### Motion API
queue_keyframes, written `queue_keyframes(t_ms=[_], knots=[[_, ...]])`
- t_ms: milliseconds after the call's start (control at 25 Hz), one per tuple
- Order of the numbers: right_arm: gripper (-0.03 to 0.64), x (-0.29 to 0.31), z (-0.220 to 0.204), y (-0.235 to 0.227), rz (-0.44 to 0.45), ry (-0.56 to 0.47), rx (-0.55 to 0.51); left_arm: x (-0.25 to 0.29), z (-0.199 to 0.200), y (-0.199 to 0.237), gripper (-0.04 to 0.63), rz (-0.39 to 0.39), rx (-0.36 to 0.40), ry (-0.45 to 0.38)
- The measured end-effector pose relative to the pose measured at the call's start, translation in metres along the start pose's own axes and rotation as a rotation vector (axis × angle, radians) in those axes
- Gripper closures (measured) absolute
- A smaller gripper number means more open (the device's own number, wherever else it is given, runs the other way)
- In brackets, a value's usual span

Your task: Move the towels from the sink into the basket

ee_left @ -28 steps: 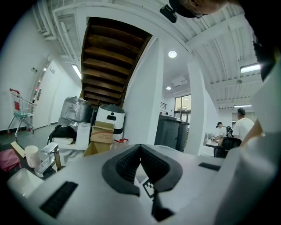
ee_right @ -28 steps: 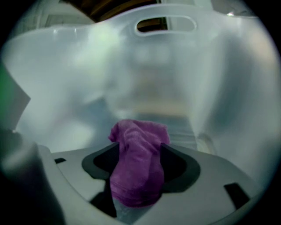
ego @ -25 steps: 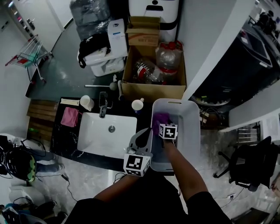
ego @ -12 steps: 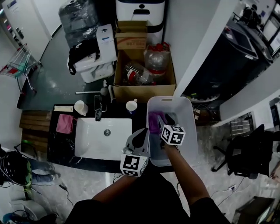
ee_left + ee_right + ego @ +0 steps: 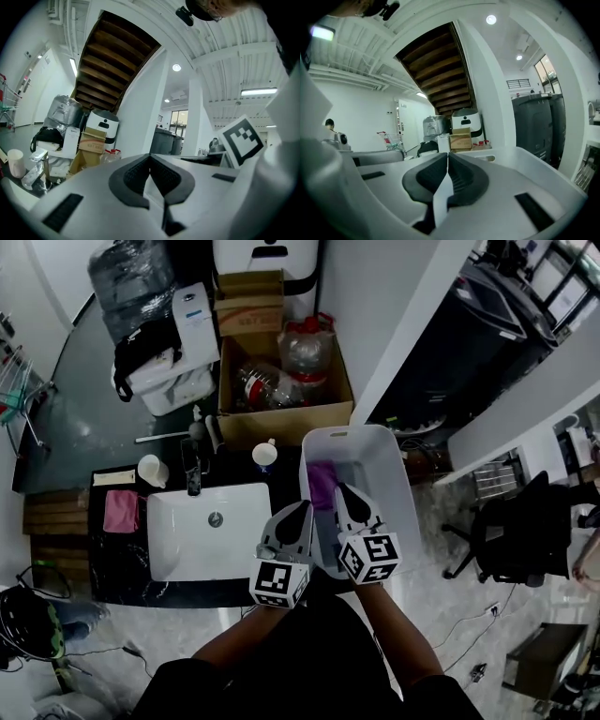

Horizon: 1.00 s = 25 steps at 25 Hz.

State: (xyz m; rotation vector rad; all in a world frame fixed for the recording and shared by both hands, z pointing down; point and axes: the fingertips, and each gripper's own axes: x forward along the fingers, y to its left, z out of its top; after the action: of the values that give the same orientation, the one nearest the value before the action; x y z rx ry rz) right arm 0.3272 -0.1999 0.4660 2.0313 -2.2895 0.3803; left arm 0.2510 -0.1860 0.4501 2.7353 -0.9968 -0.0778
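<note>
Dark countertop [image 5: 122, 563] bears the white rectangular sink [image 5: 202, 545], with the white plastic basket [image 5: 380, 465] just right of it. A purple cloth towel [image 5: 322, 482] lies inside the basket, its near end hidden behind the right gripper [image 5: 340, 491]. A second ago that gripper reached down to the towel with jaws spread. It has since risen clear, and its jaws have just been closing and now meet on nothing. The left gripper [image 5: 304, 508] has hardly shifted, jaws together, empty. A pink towel [image 5: 120, 510] lies on the counter left of the sink. Red print on the small cardboard box [image 5: 248, 307] is too small to read.
</note>
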Motion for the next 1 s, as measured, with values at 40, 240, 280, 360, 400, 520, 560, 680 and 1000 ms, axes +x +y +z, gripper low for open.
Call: queue_keyframes(t_ms=[40,240,280,360,400,520,560,680,1000], knots=[[0.595,-0.005,0.003,0.004,-0.005,-0.010,-0.010,-0.001,0.000,-0.001,0.583,-0.009,-0.002,0.001],[0.595,-0.025,0.008,0.017,-0.032,-0.020,-0.037,-0.006,-0.004,-0.004,0.583,-0.043,0.010,0.017],[0.595,-0.028,0.006,0.017,-0.041,-0.017,-0.048,-0.009,-0.005,-0.005,0.583,-0.046,0.014,0.018],[0.595,-0.033,0.004,0.015,-0.062,-0.014,-0.065,-0.014,-0.005,-0.007,0.583,-0.049,0.014,0.012],[0.595,-0.035,0.003,0.014,-0.071,-0.016,-0.071,-0.016,-0.006,-0.008,0.583,-0.048,0.008,0.006],[0.595,-0.044,0.008,0.015,-0.077,-0.041,-0.077,-0.024,-0.003,-0.012,0.583,-0.037,-0.011,-0.010],[0.595,-0.049,0.010,0.015,-0.075,-0.048,-0.076,-0.026,-0.001,-0.015,0.583,-0.033,-0.007,-0.014],[0.595,-0.065,0.013,0.018,-0.065,-0.072,-0.076,-0.032,0.007,-0.030,0.583,-0.047,-0.007,-0.046],[0.595,-0.121,0.011,0.025,-0.041,-0.118,-0.100,-0.058,0.011,-0.085,0.584,0.011,0.107,-0.087]])
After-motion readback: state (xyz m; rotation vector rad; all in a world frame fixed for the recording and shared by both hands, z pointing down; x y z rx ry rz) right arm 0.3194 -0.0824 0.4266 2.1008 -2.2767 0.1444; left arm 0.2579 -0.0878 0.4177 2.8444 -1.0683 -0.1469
